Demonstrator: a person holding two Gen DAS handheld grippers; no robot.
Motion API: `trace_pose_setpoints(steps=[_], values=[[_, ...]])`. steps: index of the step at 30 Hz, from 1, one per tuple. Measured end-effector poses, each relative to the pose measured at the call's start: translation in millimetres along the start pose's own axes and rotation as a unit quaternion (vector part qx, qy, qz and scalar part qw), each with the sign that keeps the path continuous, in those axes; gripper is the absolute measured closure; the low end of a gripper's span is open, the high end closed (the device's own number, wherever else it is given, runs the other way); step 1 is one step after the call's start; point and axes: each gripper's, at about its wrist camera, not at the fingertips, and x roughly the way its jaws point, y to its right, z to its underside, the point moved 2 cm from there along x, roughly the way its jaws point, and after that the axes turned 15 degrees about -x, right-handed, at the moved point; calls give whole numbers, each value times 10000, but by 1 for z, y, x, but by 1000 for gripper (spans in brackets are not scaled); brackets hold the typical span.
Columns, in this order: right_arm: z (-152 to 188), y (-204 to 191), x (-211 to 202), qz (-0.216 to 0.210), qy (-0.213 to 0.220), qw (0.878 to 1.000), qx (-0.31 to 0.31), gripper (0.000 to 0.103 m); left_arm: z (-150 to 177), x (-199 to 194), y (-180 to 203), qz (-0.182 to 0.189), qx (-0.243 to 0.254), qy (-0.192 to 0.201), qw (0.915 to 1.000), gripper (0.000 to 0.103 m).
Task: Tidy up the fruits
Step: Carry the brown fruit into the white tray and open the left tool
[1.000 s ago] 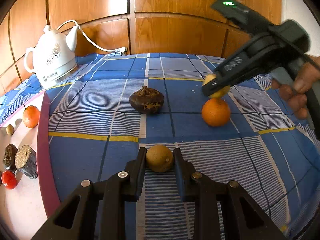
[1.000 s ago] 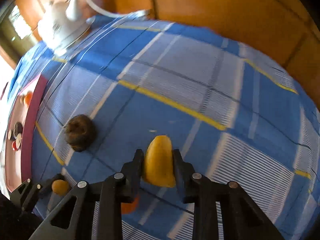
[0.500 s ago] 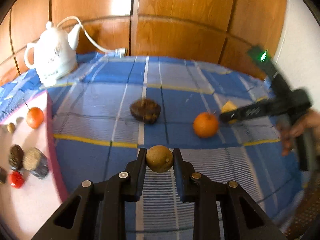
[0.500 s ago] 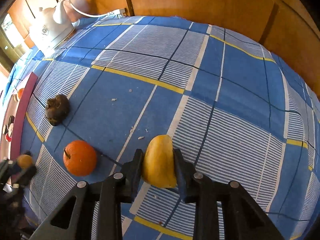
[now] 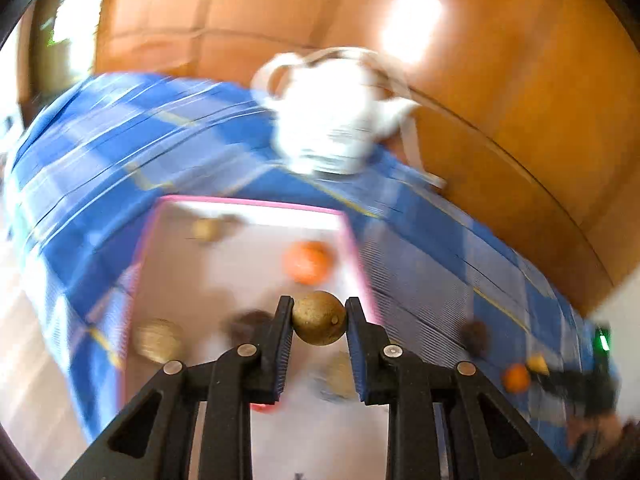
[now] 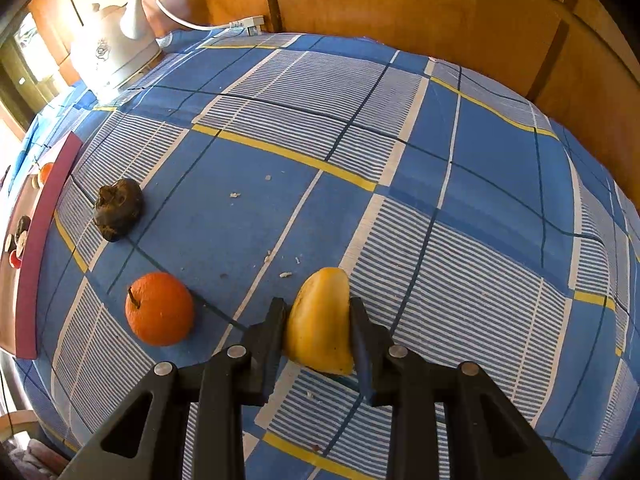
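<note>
- A brown fruit (image 5: 319, 318) is clamped in the left gripper (image 5: 319, 322) above the pink-rimmed tray (image 5: 248, 203), where several fruits are already gathered
- A yellow piece (image 6: 320, 322) is pinched in the right gripper (image 6: 318, 330) low over the tabletop
- An orange (image 6: 159, 308) and a dark fruit (image 6: 118, 208) are left on the checked cloth (image 6: 460, 184)
- A white kettle (image 6: 114, 56) is seen before wood panelling

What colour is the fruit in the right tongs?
Yellow. The yellow fruit shows best in the right wrist view, pinched in the right tongs.
</note>
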Motion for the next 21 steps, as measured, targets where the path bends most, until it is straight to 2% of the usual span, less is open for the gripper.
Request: trace_pose_setpoints(steps=[5, 12, 16, 18, 19, 21], values=[[0, -1, 0, 60, 29, 9999, -93, 70, -27, 11, -39, -189, -507, 70, 9985, 77], [2, -6, -1, 116, 57, 9998, -164, 70, -31, 16, -37, -379, 20, 301, 9988, 77], [2, -9, -1, 132, 73, 9998, -152, 70, -40, 32, -40, -599, 72, 214, 9979, 76], [2, -9, -1, 137, 80, 9998, -139, 70, -43, 38, -44, -693, -37, 162, 9975, 70], [2, -8, -2, 134, 83, 9998, -135, 70, -44, 37, -47, -723, -84, 186, 9972, 61], [3, -7, -2, 145, 84, 9998, -133, 70, -41, 32, -47, -810, -60, 263, 9964, 59]])
